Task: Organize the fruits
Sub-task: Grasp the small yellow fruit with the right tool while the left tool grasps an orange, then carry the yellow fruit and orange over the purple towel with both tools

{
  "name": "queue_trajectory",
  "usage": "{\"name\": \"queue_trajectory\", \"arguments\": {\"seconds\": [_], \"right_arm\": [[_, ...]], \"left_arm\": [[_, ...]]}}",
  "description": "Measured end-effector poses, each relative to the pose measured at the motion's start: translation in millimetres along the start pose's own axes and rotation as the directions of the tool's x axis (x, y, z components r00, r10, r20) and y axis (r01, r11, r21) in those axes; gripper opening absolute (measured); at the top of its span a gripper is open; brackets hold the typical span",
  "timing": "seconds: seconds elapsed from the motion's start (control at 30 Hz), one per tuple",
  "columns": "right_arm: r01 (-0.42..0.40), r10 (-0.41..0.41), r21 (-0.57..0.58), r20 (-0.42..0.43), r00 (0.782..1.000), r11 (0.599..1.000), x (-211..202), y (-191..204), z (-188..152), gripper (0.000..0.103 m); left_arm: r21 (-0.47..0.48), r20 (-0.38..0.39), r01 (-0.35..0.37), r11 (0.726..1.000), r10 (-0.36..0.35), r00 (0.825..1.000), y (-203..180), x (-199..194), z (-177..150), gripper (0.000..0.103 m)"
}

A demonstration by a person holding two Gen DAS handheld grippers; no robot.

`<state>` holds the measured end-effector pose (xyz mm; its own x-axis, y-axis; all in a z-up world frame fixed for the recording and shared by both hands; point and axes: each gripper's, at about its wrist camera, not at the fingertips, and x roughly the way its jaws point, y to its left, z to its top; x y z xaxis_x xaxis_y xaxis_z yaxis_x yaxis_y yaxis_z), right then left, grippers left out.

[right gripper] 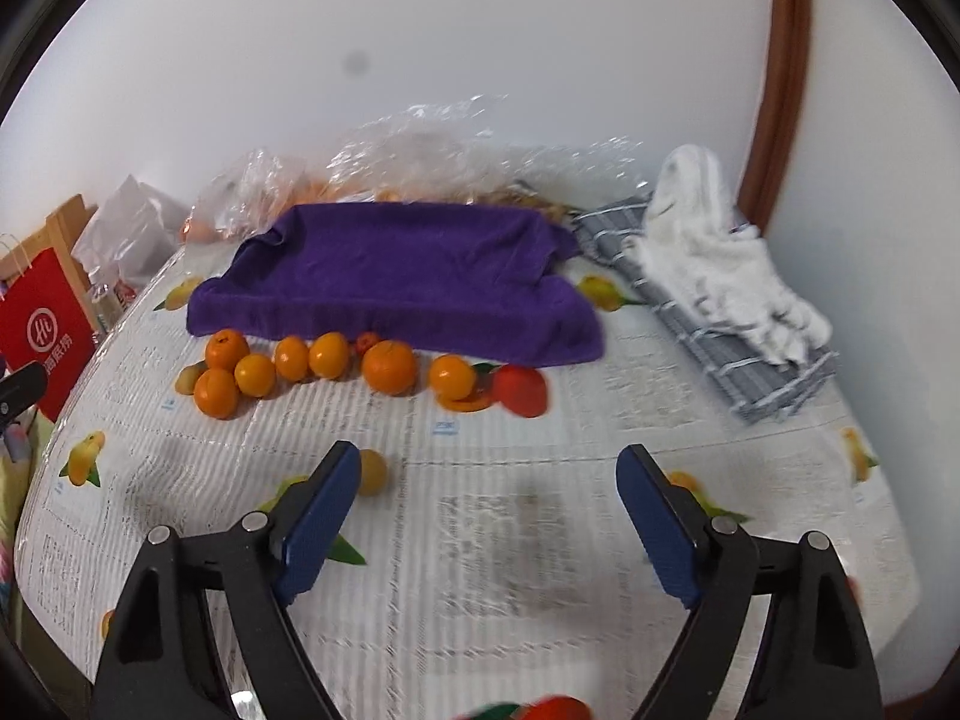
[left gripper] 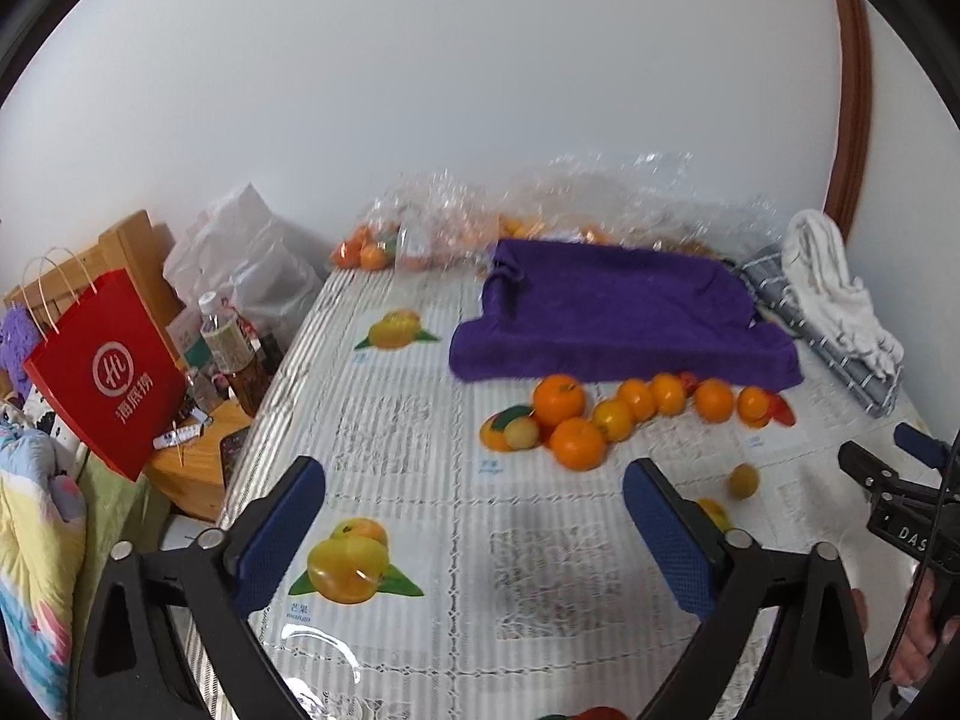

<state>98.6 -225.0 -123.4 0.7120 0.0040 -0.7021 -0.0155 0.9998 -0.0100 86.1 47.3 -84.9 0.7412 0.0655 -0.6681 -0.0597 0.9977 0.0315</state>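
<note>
Orange fruits (right gripper: 312, 369) lie in a loose row on the surface (right gripper: 480, 540), just in front of a purple towel (right gripper: 396, 276) draped over something hidden. A redder fruit (right gripper: 521, 390) ends the row on the right, and one small yellow fruit (left gripper: 744, 481) sits apart, nearer the cameras. Crinkled clear plastic bags (left gripper: 540, 204) pile up behind the towel; a white cloth (right gripper: 720, 264) rests on a striped one. Both the left claw (left gripper: 474, 516) and right claw (right gripper: 489, 510) are spread wide, holding nothing.
</note>
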Motion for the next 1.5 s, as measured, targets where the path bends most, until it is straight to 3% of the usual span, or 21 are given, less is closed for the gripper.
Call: {"name": "queue_trajectory", "arguments": {"seconds": [0.13, 0.23, 0.37, 0.43, 0.5, 0.67, 0.87, 1.0, 1.07, 1.3, 1.33, 1.4, 1.5], "right_arm": [[-0.016, 0.016, -0.002, 0.004, 1.0, 1.0, 25, 14, -11, 0.08], [-0.045, 0.044, -0.011, -0.039, 0.998, 0.999, 42, 25, -15, 0.077], [-0.118, 0.115, -0.023, -0.108, 0.987, 0.993, 62, 37, -19, 0.072], [-0.117, 0.112, -0.036, -0.122, 0.986, 0.992, 72, 43, -20, 0.063], [-0.129, 0.121, -0.049, -0.146, 0.982, 0.99, 81, 49, -22, 0.048], [-0.137, 0.125, -0.077, -0.139, 0.982, 0.988, 88, 55, -22, 0.028], [-0.128, 0.119, -0.079, -0.114, 0.986, 0.989, 84, 37, -23, 0.028], [-0.068, 0.058, -0.088, -0.105, 0.993, 0.994, 84, 21, -27, 0.028], [-0.068, 0.061, -0.062, -0.105, 0.993, 0.996, 81, 11, -29, 0.028], [-0.046, 0.043, -0.025, -0.095, 0.995, 0.999, 73, -10, -34, 0.028], [-0.044, 0.042, -0.023, -0.096, 0.994, 0.999, 72, -11, -34, 0.028], [-0.041, 0.04, -0.012, -0.093, 0.995, 0.999, 71, -15, -35, 0.028], [-0.043, 0.044, 0.008, -0.097, 0.994, 0.999, 70, -19, -36, 0.028]], "left_arm": [[-0.018, -0.03, -0.017, 1.0, 0.016, 0.999, 10, 21, -10, 0.088], [-0.027, -0.064, -0.006, 1.0, 0.005, 0.998, 15, 37, -17, 0.08], [0.0, -0.094, 0.001, 1.0, -0.001, 0.996, 13, 55, -22, 0.08], [-0.006, -0.116, 0.018, 1.0, -0.019, 0.993, 13, 65, -25, 0.08], [-0.02, -0.118, 0.026, 0.999, -0.028, 0.993, 13, 73, -27, 0.08], [-0.043, -0.139, 0.082, 0.996, -0.087, 0.987, 4, 91, -24, 0.08], [-0.034, -0.141, 0.139, 0.99, -0.142, 0.98, -14, 111, -17, 0.079], [-0.073, -0.139, 0.233, 0.97, -0.241, 0.96, -27, 121, -14, 0.079], [-0.088, -0.151, 0.27, 0.959, -0.28, 0.948, -35, 126, -14, 0.073], [-0.115, -0.133, 0.236, 0.965, -0.25, 0.959, -44, 141, -12, 0.064], [-0.116, -0.131, 0.234, 0.965, -0.249, 0.96, -45, 142, -11, 0.061], [-0.119, -0.123, 0.241, 0.963, -0.255, 0.959, -44, 144, -10, 0.042], [-0.131, -0.125, 0.265, 0.955, -0.281, 0.951, -41, 143, -11, 0.038]]}}
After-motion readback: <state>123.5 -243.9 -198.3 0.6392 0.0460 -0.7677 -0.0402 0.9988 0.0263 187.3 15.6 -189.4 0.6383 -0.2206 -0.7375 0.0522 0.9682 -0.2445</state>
